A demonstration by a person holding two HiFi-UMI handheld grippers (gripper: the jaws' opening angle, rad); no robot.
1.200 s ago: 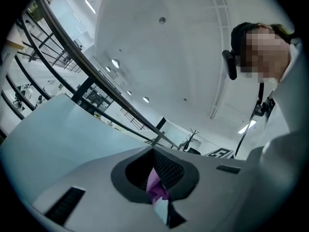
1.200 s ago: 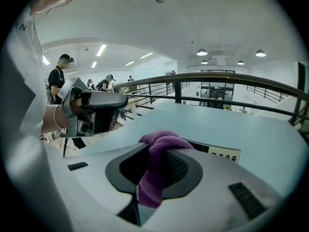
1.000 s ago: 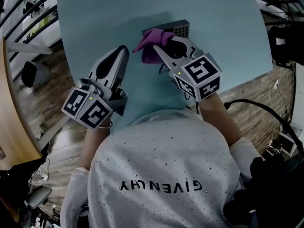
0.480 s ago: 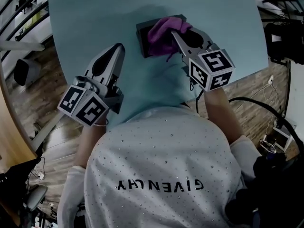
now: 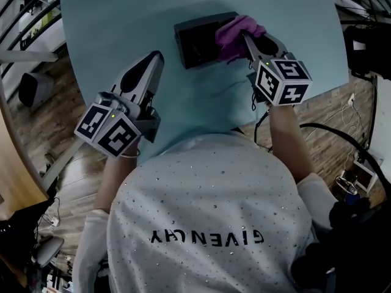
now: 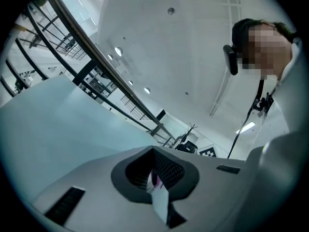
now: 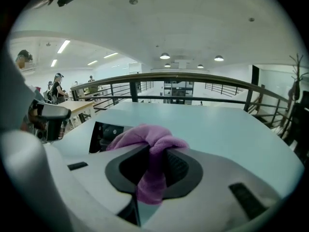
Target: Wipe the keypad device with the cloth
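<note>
The dark keypad device [image 5: 194,39] lies on the pale blue table [image 5: 122,17], far of centre. A purple cloth [image 5: 235,32] rests on the device's right end, and my right gripper [image 5: 245,38] is shut on it. In the right gripper view the cloth [image 7: 149,146] bunches out of the right gripper [image 7: 152,153], with the device [image 7: 102,134] just left of it. My left gripper [image 5: 154,60] hovers over the table to the device's lower left, shut and holding nothing. In its own view the left gripper [image 6: 157,178] tilts up toward the ceiling.
The table's curved near edge [image 5: 317,93] runs close to the person's body. A black cable [image 5: 330,133] lies on the wooden floor at the right. A metal railing [image 7: 183,76] stands beyond the table's far side, and people stand at a desk [image 7: 58,88] in the distance.
My right gripper has dragged the purple cloth across the device from its left end to its right end. The left gripper has hardly moved.
</note>
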